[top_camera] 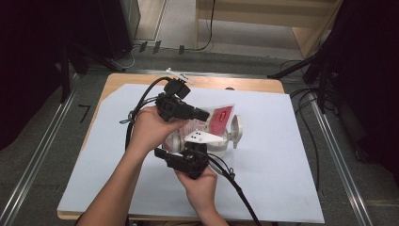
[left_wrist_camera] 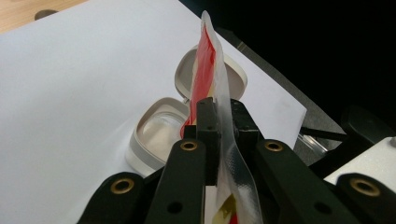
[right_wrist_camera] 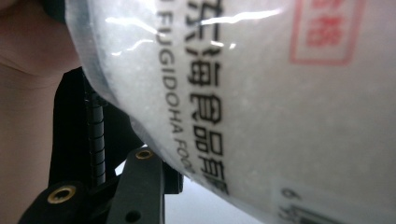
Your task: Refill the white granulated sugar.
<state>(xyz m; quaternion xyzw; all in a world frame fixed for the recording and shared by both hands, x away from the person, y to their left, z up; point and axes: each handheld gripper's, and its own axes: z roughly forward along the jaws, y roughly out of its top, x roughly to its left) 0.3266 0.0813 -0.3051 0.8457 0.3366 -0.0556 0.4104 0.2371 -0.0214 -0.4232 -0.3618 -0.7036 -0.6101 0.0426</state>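
Stage shown: a sealed pouch held over an open container, before any contents have been transferred.

The left gripper (left_wrist_camera: 218, 109) has its 2 black jaws pressed together on the clear plastic pouch with red and white printing (left_wrist_camera: 211, 65), gripping it along one sealed edge; in the left gripper view the pouch stands on edge, rising from between the jaws. In the high view the same pouch (top_camera: 217, 116) hangs above the middle of the white sheet covering the table (top_camera: 282, 155), held by the left gripper (top_camera: 203, 114) from the left.

The right gripper (top_camera: 187, 151) sits just below and in front of the pouch. Its own view shows the pouch's printed face (right_wrist_camera: 261, 102), packed with a white granular fill, very close to the lens; whether its jaws are clamped on the pouch or merely beside it cannot be told.

Directly beneath the pouch lies the cream-coloured round plastic container (left_wrist_camera: 156, 137), its hinged lid (left_wrist_camera: 210, 74) thrown back flat on the sheet. The container's clear interior appears empty.

Judged progress: 2 steps look complete, namely the container opened and the pouch lifted and positioned above it. Remaining, by this reading: opening the pouch, for which no tear or cut is visible, emptying it into the container, and closing the lid.
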